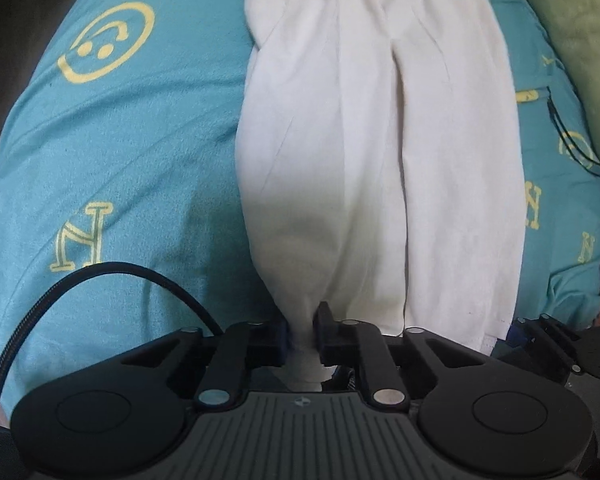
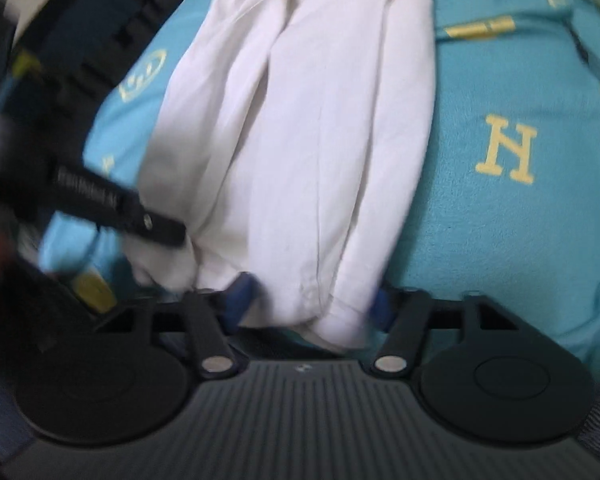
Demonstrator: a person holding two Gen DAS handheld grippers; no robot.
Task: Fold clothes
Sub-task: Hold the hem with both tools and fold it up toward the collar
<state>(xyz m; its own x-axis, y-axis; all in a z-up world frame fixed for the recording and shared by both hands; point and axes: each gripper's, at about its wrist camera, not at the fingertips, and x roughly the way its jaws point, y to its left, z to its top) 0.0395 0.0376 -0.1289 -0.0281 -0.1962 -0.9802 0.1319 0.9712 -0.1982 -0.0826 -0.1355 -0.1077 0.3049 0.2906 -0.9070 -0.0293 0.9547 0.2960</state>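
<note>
The white garment (image 1: 380,152) lies lengthwise on the teal blanket (image 1: 132,152), its near edge held at both corners. The left gripper (image 1: 303,334) is clamped tight on a bunched corner; the right gripper (image 2: 306,304) stands wider, its blue pads around the other corner, whether pinching firmly is unclear. The step looks like lifting this edge; next, both should carry it forward together

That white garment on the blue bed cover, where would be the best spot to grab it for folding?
At its near hem corners, approached from the hem end. The white garment lies lengthwise away from both grippers, so its short near edge is the easy part to pinch. The left gripper is already shut on one bunched corner; the right gripper stands open around the other.
</note>
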